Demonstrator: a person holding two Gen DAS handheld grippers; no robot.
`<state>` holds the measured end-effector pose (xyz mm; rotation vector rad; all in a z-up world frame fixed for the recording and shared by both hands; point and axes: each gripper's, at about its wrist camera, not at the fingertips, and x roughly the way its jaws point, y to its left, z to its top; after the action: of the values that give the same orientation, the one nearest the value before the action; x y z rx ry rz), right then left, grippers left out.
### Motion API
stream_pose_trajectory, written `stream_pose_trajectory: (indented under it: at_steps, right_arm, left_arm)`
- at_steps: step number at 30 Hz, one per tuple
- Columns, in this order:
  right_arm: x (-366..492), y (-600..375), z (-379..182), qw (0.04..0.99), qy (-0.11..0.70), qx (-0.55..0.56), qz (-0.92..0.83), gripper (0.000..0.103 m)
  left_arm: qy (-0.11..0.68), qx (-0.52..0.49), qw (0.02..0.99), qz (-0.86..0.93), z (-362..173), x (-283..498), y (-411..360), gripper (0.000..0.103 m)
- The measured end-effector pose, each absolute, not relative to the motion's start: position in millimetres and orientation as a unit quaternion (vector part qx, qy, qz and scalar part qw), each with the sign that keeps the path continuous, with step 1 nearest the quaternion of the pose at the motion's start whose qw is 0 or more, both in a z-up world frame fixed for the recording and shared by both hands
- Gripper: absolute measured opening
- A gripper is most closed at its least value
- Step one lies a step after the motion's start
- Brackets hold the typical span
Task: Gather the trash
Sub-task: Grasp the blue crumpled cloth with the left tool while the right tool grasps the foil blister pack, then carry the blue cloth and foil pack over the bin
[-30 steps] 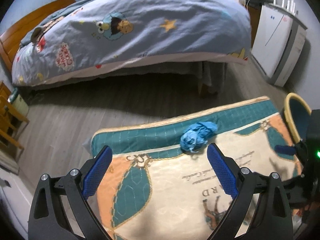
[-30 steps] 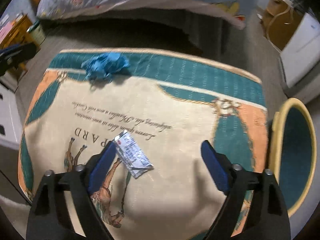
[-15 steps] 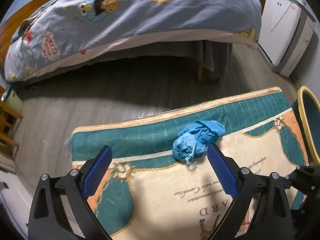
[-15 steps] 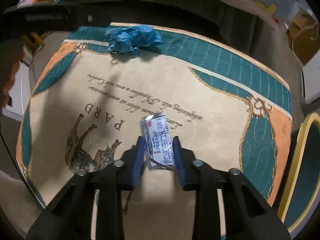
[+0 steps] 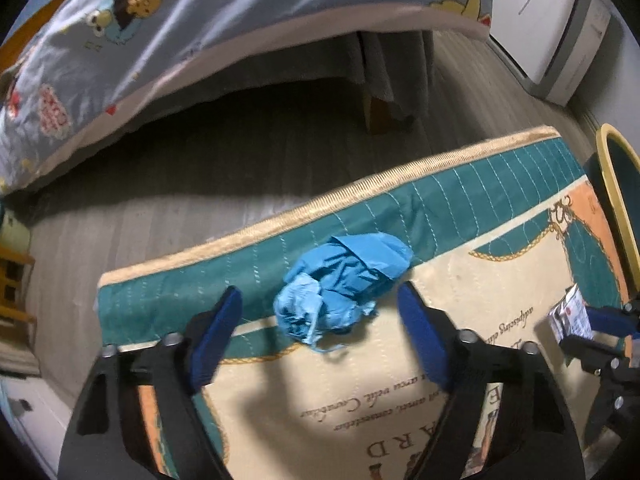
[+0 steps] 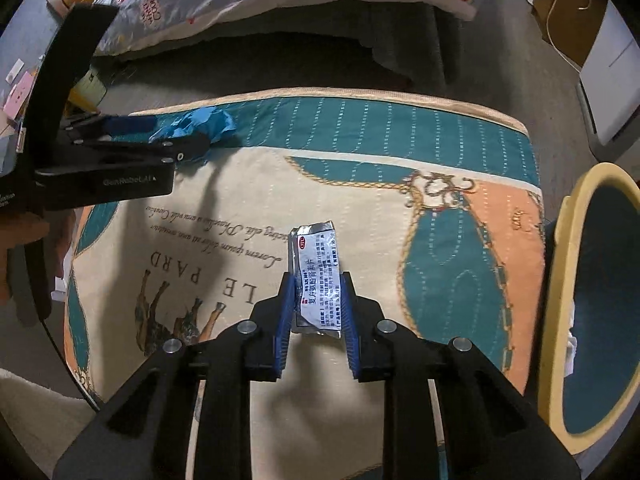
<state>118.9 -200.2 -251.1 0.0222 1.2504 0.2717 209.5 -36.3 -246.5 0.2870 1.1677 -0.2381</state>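
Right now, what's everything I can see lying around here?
crumpled blue glove: one, blue, on the mat's teal border.
foil packet: one, silver, clamped above the mat.
mat: one, cream, teal and orange, on the floor.
bin: one, yellow rim, right of the mat.
bed: one, cartoon quilt, behind.
white cabinet: one, far right.
left gripper: jaws closing around the glove, not touching.
right gripper: holds the packet.
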Motion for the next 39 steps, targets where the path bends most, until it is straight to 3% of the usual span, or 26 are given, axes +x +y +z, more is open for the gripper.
stream_pose_trajectory:
  at_steps: [3,4,14,25,30,39]
  right_arm:
    - [119,-202,-251,0.805,0.581,0.011,0.122,0.022]
    - [123,-208,-246,0.805,0.580,0.012,0.121,0.022]
    - [121,-219,-222,0.821,0.561,0.025,0.104,0.022]
    - [74,-279,-138,0.861,0.492,0.115,0.058,0.022]
    - [43,-317,-114,0.876,0.465,0.124,0.021,0.022]
    - [32,-371,-123,0.867,0.469,0.168,-0.020,0.022]
  left_arm:
    - [0.563,0.138,0.806,-0.117,-252,210,-38,0.049]
    - [0.565,0.143,0.804,-0.118,-253,209,-38,0.046]
    - [0.541,0.151,0.815,-0.142,-224,191,-45,0.044]
    - [0.460,0.118,0.859,-0.191,-135,127,-76,0.044]
    - [0.448,0.108,0.861,-0.216,-120,99,-95,0.044]
    - [0.430,0.126,0.848,-0.282,-115,73,-167,0.044]
